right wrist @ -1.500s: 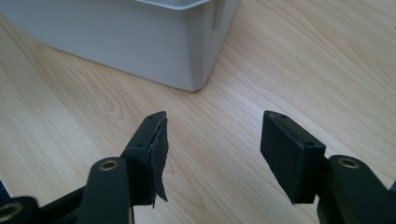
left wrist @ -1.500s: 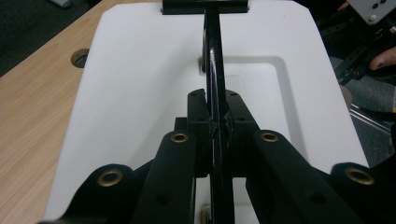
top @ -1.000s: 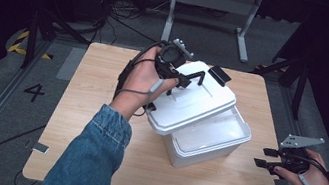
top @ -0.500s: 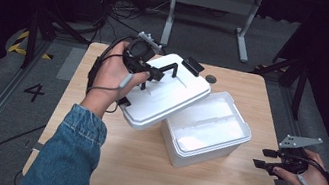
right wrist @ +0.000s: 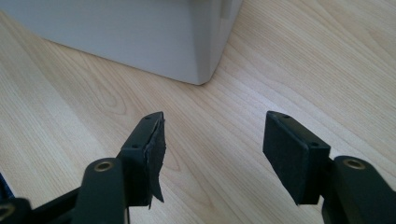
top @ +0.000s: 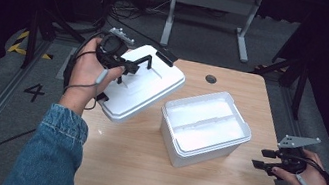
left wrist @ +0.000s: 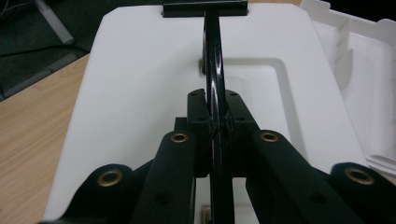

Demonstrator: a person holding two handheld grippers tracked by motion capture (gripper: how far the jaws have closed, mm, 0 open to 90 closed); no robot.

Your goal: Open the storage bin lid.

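A white lid (top: 153,85) hangs tilted over the table's left half, clear of its box. My left gripper (top: 133,76) is shut on the lid, with one black pad hooked over its far edge and the other at its near edge. In the left gripper view the lid (left wrist: 140,93) spreads under the jaws. The open white box (top: 242,131) stands at mid table, its inside white with a ridge along it. My right gripper (top: 263,158) rests open near the table's right edge. Its jaws (right wrist: 212,144) hold nothing and point at the box corner (right wrist: 140,37).
The wooden table (top: 139,169) has a round cable hole (top: 211,79) at its back edge. A metal stand (top: 212,9) is on the floor behind it. A painted "4" (top: 34,92) marks the floor at left.
The left gripper has lifted the lid off the box and carried it left and back, which uncovers the box's inside. The right gripper has stayed where it was.
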